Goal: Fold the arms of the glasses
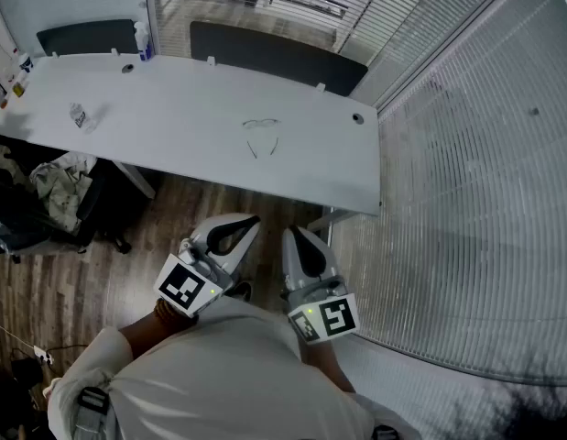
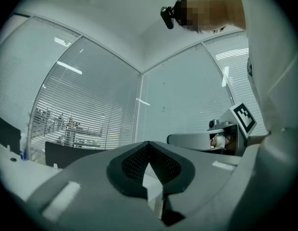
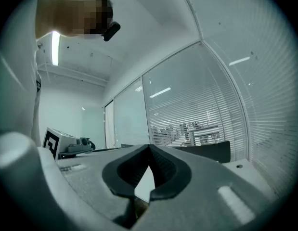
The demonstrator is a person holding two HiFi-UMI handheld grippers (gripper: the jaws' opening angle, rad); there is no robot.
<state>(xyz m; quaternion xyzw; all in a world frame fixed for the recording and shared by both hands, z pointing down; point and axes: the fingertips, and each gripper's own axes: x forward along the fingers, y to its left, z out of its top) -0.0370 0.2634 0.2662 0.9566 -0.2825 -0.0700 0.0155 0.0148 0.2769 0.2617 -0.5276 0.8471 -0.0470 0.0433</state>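
Note:
A pair of thin-framed glasses [image 1: 261,136] lies on the white table [image 1: 173,145], its arms spread open toward the near edge. Both grippers hang close to the person's body, well short of the table and clear of the glasses. My left gripper [image 1: 250,220] is shut with nothing in it; in the left gripper view its jaws [image 2: 149,146] meet at the tips. My right gripper [image 1: 289,234] is likewise shut and empty, and its jaws [image 3: 149,150] touch in the right gripper view. Neither gripper view shows the glasses.
A small crumpled clear wrapper [image 1: 79,115] lies at the table's left. A bottle [image 1: 144,42] stands at the far edge. A chair with clothes [image 1: 54,191] sits at the left below the table. Glass walls with blinds [image 1: 475,181] close the right side.

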